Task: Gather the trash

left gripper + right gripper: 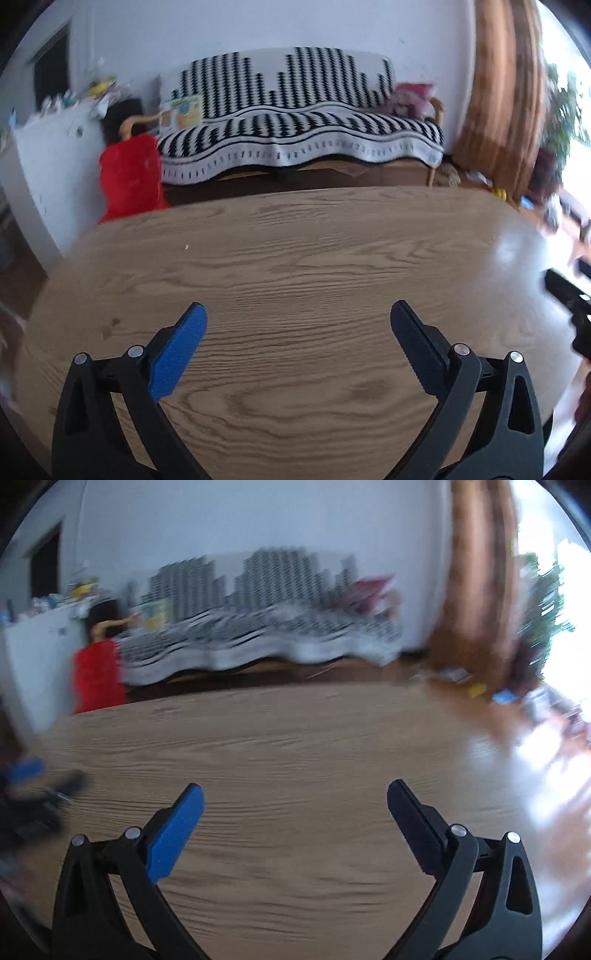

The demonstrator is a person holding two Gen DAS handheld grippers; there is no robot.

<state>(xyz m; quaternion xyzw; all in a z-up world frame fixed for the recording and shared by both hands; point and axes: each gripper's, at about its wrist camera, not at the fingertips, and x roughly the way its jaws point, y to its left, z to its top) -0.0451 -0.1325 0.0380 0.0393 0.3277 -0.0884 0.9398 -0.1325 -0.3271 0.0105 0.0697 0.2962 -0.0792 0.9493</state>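
My left gripper [298, 314] is open and empty, held over a wooden table [295, 258]. My right gripper [294, 794] is open and empty over the same table [295, 746]. A tiny pale crumb [187, 247] lies on the table in the left wrist view, ahead and left of the left gripper. No other trash shows. The right gripper's black body [570, 299] shows at the right edge of the left wrist view. The left gripper [29, 782] shows blurred at the left edge of the right wrist view.
Beyond the table's far edge stands a sofa with a black-and-white blanket [295, 122], a red cushion [131, 177], a white cabinet [44, 155] at left, and brown curtains [506, 92] with a plant [561, 118] at right. The right wrist view is motion-blurred.
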